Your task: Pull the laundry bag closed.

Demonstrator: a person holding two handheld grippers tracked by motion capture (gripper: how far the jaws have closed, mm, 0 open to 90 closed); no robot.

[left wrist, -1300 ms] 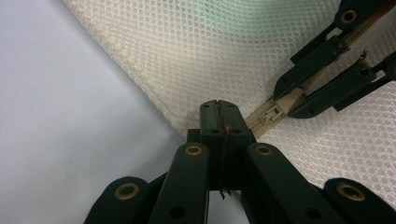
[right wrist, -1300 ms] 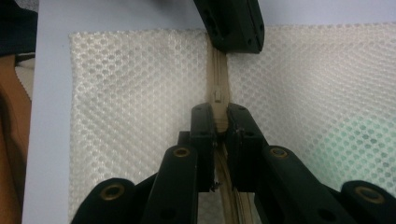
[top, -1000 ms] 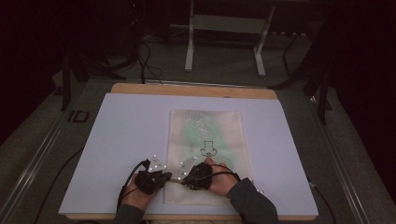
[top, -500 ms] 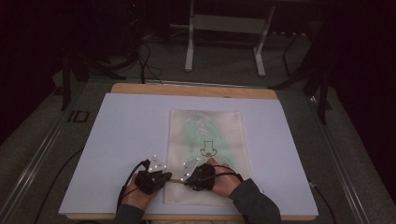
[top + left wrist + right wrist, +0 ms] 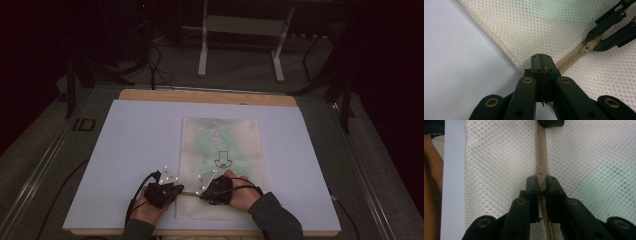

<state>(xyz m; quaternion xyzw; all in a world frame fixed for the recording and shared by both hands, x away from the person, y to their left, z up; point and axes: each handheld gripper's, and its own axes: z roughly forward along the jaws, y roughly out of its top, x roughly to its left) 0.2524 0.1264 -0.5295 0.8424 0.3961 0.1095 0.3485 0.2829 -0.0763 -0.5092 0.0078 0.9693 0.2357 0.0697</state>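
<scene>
There is one mesh bag (image 5: 220, 165), lying in the middle of the high view. It has one zipper (image 5: 541, 150) with one slider (image 5: 541, 177). One black arrow (image 5: 223, 160) is printed on the bag. There are two grippers: the left gripper (image 5: 176, 189) and the right gripper (image 5: 202, 192), both low in the frame. Two hands hold them. There is one white board (image 5: 125, 150) on one wooden table (image 5: 200, 95). One metal stand (image 5: 240, 30) is at the top.

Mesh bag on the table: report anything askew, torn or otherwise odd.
Nothing stands out. The mesh bag lies flat and square on the white table. The left tool pinches the zipper's end at the bag's edge; the right tool grips the zipper pull. No tears show.
</scene>
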